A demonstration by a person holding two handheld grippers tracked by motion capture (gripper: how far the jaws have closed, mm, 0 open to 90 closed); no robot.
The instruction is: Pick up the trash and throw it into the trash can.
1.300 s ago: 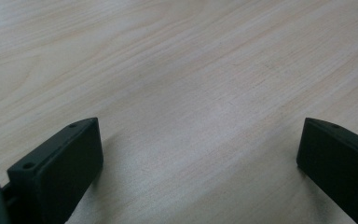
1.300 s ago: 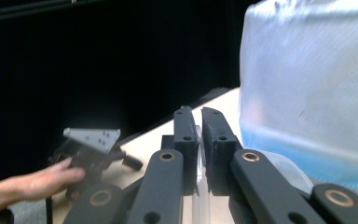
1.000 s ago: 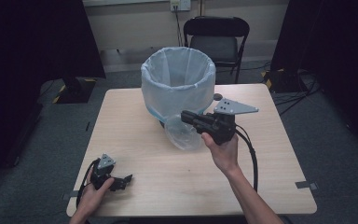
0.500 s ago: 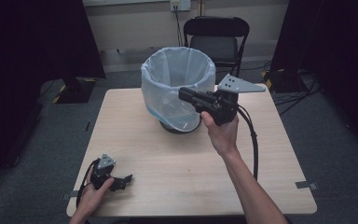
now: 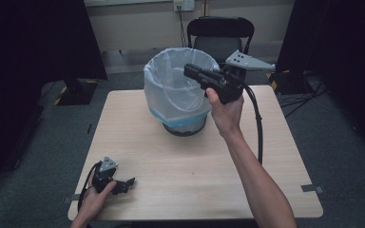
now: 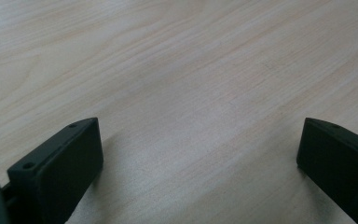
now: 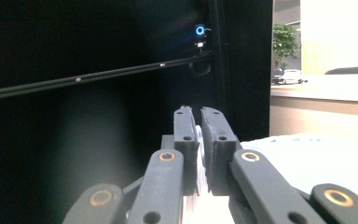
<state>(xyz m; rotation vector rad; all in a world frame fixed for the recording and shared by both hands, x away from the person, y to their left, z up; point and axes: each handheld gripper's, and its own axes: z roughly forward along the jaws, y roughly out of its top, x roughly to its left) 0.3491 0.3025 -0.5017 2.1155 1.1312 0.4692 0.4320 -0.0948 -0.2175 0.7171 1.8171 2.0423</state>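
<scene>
Right tongs (image 5: 190,71) clamped on thin clear piece (image 7: 198,154), edge-up between jaws, above bin (image 5: 178,95); left tongs (image 5: 129,181) apart on tabletop (image 5: 180,166).

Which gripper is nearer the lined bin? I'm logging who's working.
Right. The right gripper is raised over the bin's rim; the left gripper rests near the table's front-left corner.

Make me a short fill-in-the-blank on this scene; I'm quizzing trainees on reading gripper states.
1. The right gripper is held above the ____-lined bin.
2. The left gripper rests low on the table with its jaws ____.
3. Behind the bin stands a black ____.
Missing words: bag; open; chair
</scene>
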